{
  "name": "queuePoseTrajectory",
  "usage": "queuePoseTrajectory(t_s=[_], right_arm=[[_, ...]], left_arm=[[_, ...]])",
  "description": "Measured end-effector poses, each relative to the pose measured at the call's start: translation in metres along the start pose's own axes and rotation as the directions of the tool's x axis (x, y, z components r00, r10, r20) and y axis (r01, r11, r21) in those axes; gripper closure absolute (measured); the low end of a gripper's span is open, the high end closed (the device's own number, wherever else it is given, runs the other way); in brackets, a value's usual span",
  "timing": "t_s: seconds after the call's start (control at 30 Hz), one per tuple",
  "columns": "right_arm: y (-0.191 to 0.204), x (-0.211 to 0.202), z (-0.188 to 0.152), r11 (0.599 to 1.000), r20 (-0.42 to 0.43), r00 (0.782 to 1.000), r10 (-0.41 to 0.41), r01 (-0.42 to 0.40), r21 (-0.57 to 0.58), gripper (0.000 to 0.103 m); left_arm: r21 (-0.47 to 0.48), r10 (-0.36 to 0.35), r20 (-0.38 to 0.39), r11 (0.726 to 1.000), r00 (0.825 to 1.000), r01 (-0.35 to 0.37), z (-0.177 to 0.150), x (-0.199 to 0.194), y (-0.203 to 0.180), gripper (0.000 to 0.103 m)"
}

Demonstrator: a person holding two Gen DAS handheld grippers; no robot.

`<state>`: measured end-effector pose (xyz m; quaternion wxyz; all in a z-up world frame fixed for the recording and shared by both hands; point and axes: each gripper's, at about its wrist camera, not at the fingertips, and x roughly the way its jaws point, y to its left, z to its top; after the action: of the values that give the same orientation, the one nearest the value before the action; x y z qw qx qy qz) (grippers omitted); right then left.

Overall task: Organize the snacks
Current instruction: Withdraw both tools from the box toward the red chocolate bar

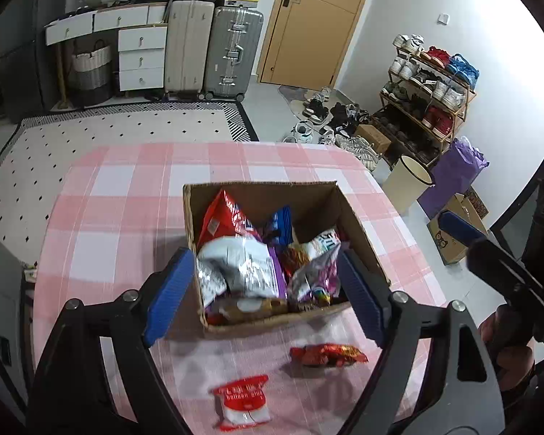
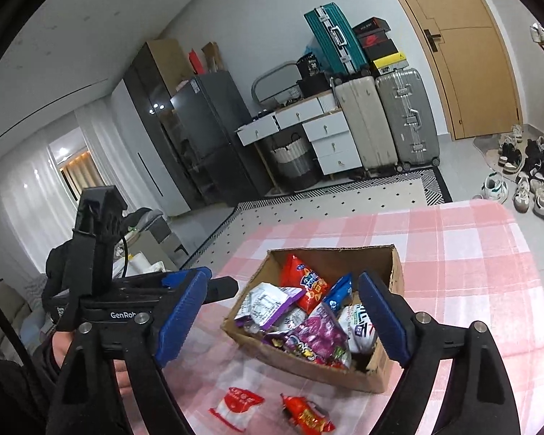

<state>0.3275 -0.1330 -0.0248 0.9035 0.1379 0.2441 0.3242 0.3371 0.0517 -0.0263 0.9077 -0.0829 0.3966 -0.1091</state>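
Note:
An open cardboard box stands on the pink checked tablecloth, filled with several snack bags in red, blue, purple and silver. In front of the box two packets lie loose on the cloth: a red-and-white one and a red-and-gold one. My left gripper hovers over the near side of the box, open, with nothing between its blue pads. My right gripper is likewise open and empty, facing the box from the right.
Beyond the table's right edge stand a cream bin, a purple bag and cardboard boxes. A shoe rack, loose shoes, suitcases, a drawer unit and a door line the far wall. A patterned rug lies behind the table.

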Motion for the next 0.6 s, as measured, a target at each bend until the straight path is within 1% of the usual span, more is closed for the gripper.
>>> queuePoseTrajectory(t_s=[0.23, 0.33, 0.43, 0.57, 0.6], right_arm=[[0.017, -0.028, -0.009, 0.999, 0.044, 0.999, 0.009, -0.007, -0.038, 0.007], [0.027, -0.035, -0.015, 0.999, 0.047, 0.999, 0.018, -0.016, -0.051, 0.006], [0.036, -0.041, -0.025, 0.997, 0.043, 0.999, 0.012, -0.009, -0.077, 0.004], [0.04, -0.048, -0.037, 0.998, 0.04, 0.999, 0.015, -0.012, -0.065, 0.004], [0.041, -0.049, -0.04, 0.998, 0.039, 0.999, 0.015, -0.012, -0.062, 0.004]], left_arm=[[-0.009, 0.011, 0.01, 1.0, 1.0, -0.011, -0.023, -0.026, -0.003, 0.02], [-0.008, 0.01, 0.017, 1.0, 1.0, -0.01, -0.033, -0.037, -0.008, 0.019], [0.005, 0.026, 0.027, 1.0, 0.999, -0.027, -0.042, -0.048, -0.014, 0.018], [0.005, 0.033, 0.039, 0.999, 0.999, -0.033, -0.054, -0.061, -0.017, 0.011], [0.003, 0.031, 0.043, 0.999, 0.999, -0.032, -0.057, -0.065, -0.017, 0.007]])
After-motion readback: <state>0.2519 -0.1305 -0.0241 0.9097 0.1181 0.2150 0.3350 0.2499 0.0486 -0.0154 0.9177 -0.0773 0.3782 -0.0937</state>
